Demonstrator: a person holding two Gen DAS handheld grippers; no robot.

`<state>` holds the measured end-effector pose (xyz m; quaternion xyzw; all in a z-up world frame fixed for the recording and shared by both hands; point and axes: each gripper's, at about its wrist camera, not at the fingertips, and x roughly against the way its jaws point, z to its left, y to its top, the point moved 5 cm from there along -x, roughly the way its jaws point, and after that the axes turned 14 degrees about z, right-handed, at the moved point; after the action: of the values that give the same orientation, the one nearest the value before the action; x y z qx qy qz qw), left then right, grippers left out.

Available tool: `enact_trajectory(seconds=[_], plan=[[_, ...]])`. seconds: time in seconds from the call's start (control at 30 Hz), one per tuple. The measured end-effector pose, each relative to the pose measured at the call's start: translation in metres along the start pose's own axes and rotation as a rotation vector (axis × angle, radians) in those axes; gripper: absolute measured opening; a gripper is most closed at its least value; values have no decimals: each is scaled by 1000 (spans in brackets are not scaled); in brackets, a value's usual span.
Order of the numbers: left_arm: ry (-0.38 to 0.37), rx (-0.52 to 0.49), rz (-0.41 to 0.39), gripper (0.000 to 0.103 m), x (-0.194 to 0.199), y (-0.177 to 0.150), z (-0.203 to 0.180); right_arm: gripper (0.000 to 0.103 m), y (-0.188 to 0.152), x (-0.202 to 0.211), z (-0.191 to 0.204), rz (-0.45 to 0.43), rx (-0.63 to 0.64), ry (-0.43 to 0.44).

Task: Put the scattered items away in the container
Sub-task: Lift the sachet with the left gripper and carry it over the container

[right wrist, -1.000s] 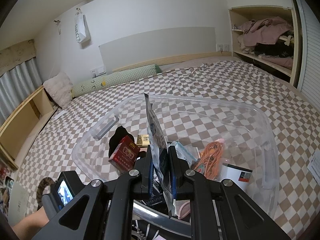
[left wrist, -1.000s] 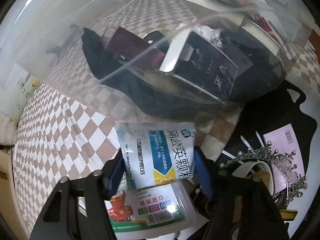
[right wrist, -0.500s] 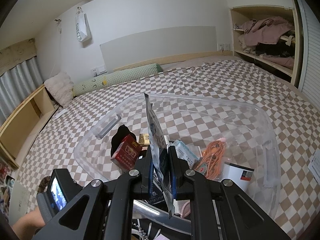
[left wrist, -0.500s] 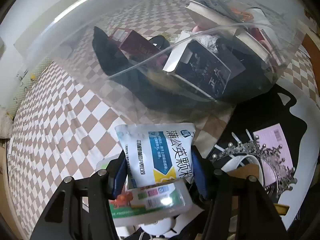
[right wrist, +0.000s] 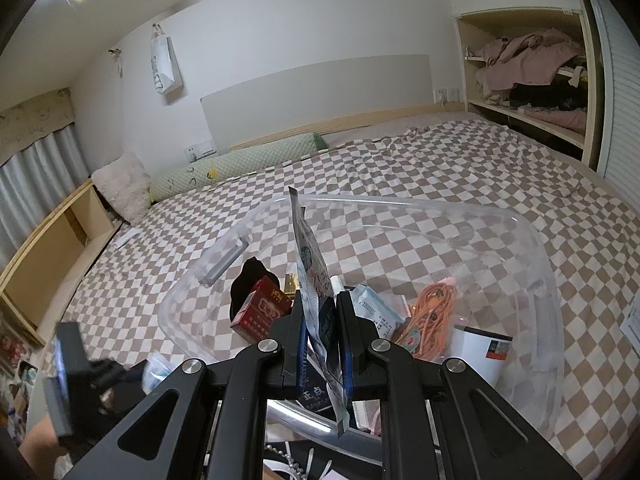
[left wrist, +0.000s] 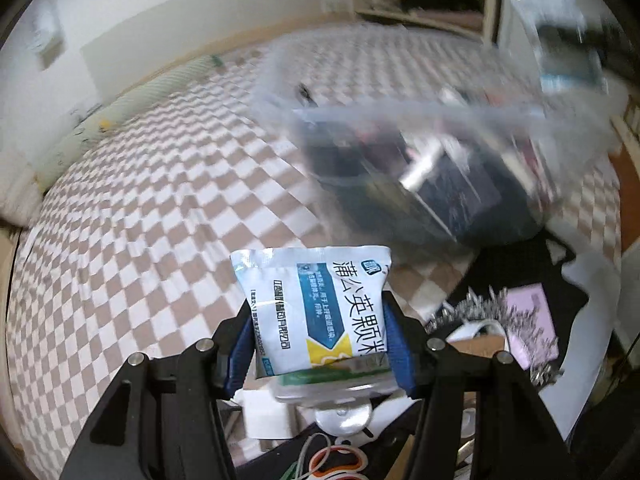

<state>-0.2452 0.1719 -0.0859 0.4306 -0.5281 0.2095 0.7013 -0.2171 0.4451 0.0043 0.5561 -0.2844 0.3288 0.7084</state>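
My left gripper (left wrist: 318,332) is shut on a white and blue sachet (left wrist: 316,308), its blue pads pressing both side edges. It holds the sachet above the checked bed cover. The clear plastic container (left wrist: 420,114) lies blurred at the upper right of the left wrist view, apart from the sachet. My right gripper (right wrist: 322,320) is shut on a thin foil pouch (right wrist: 308,256), seen edge-on and upright over the near rim of the container (right wrist: 440,208). Inside lie a red box (right wrist: 262,310), an orange cable (right wrist: 430,312), a white cylinder (right wrist: 478,354) and a book.
Loose items lie under the left gripper: a clear-lidded box (left wrist: 336,384), a silver tiara (left wrist: 500,320) and a pink card (left wrist: 528,316) on black cloth. A green bolster (right wrist: 240,164) lies along the bed's far edge. Shelves with clothes (right wrist: 528,72) stand at the right.
My left gripper has lifted the sachet up off the pile and tilted; the container now sits farther off at the upper right, blurred. The right gripper and its pouch have not moved.
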Motion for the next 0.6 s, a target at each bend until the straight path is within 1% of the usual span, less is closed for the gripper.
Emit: enact_trajectory(seconds=[0.13, 0.27, 0.4, 0.6], plan=[[-31, 99, -96, 57, 32, 14, 22, 15, -4, -14, -3, 45, -9, 0], [-56, 126, -176, 57, 60, 27, 27, 15, -8, -26, -8, 87, -14, -15], [-66, 141, -226, 57, 76, 40, 25, 15, -13, -37, -9, 124, -10, -25], [-92, 174, -276, 57, 87, 57, 24, 15, -12, -48, 0, 141, 8, 3]])
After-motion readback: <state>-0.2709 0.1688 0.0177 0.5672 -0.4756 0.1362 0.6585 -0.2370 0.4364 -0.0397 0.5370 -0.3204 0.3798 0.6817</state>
